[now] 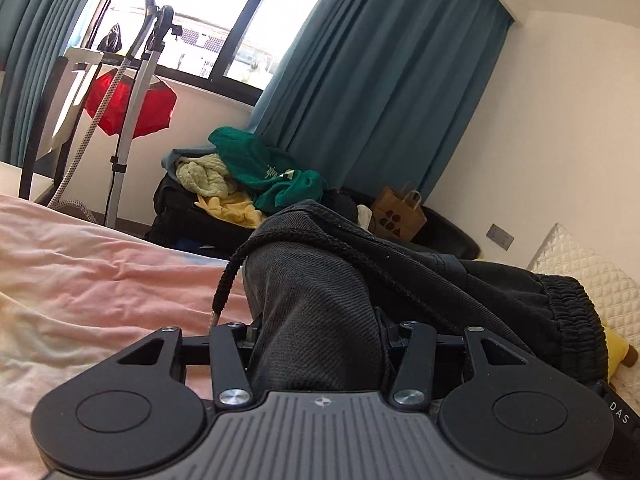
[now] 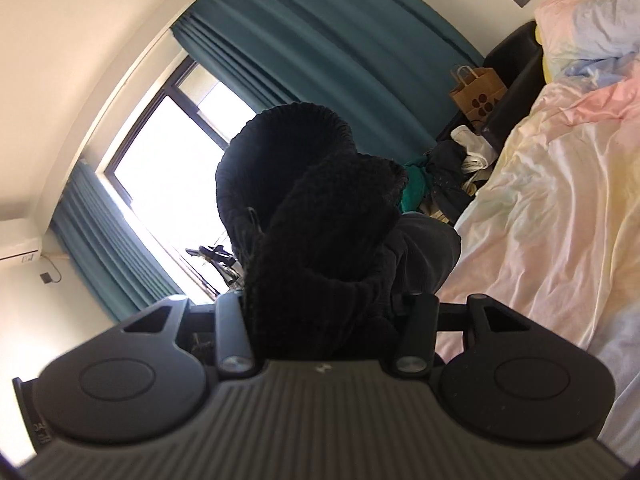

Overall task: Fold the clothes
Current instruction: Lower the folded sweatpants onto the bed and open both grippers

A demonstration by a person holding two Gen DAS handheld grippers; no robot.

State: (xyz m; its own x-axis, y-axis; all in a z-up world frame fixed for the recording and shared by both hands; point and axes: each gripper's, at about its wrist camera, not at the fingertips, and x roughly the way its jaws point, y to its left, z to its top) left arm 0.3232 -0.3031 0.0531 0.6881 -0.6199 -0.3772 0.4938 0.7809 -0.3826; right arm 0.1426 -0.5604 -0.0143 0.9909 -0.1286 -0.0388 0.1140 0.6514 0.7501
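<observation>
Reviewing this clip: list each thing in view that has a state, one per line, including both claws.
Left claw: shut on the dark grey garment.
Right claw: shut on the same garment's ribbed band.
Dark grey garment: bunched, lifted off the bed, not yet folded.
Drawstring: hanging loose.
Curtains: drawn apart.
Clothes pile: unfolded heap.
Paper bag: upright.
Bedsheet: wrinkled.

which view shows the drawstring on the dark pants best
The left wrist view: the black drawstring loops over the lit dark grey pants and hangs with its frayed tip clear against the pink bedding. In the right wrist view the pants are backlit by the window, with only a faint cord.
</observation>
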